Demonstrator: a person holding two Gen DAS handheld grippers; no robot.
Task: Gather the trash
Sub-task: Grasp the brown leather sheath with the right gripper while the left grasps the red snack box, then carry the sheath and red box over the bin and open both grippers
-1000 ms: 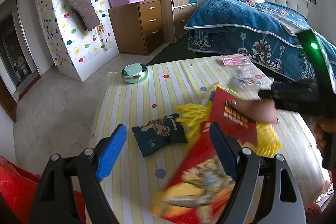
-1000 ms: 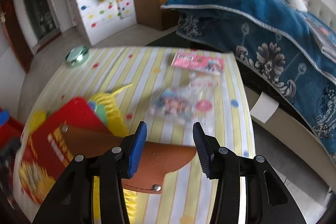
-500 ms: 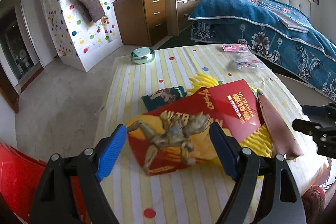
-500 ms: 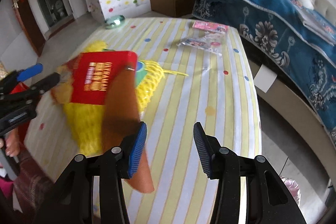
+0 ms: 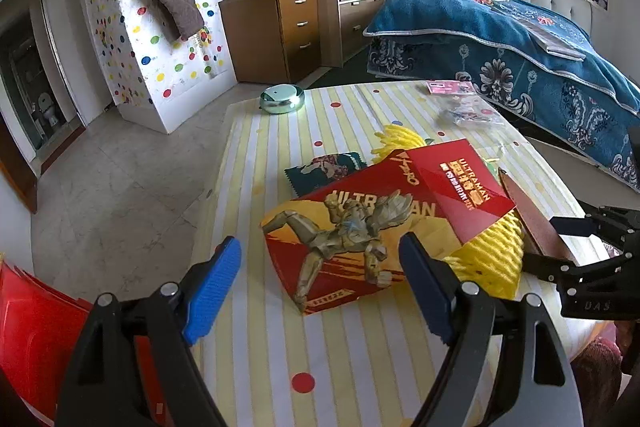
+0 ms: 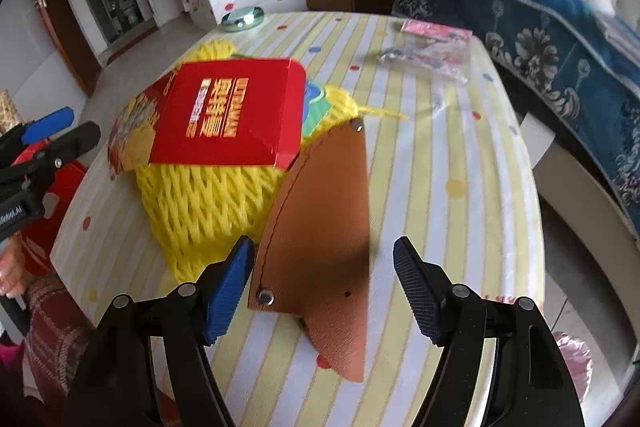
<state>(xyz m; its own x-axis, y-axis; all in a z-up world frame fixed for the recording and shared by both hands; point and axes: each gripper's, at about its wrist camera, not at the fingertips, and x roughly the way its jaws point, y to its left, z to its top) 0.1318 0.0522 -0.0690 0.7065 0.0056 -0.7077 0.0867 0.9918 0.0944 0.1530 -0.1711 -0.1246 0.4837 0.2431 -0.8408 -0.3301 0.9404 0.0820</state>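
Note:
A red Ultraman box (image 5: 380, 211) lies flattened on the striped table (image 5: 360, 359), partly over a yellow foam net (image 5: 492, 255). My left gripper (image 5: 320, 283) hovers open just in front of the box with nothing between its fingers. A brown leather sheath (image 6: 320, 227) leans on the yellow foam net (image 6: 208, 203), tip down on the cloth. My right gripper (image 6: 324, 283) straddles the sheath and its jaws are opening; the pads do not press it. A dark green snack packet (image 5: 324, 167) lies behind the red box (image 6: 228, 115).
A clear plastic packet (image 5: 468, 111) and a pink packet (image 5: 448, 87) lie at the table's far right. A round green gadget (image 5: 282, 98) sits at the far edge. A red bag (image 5: 32, 327) hangs at the lower left. A blue-covered bed (image 5: 520, 39) stands behind.
The red box came down and now lies flat on the table. The right gripper's jaws widened and let go of the brown sheath. Both grippers drew back towards the near edge.

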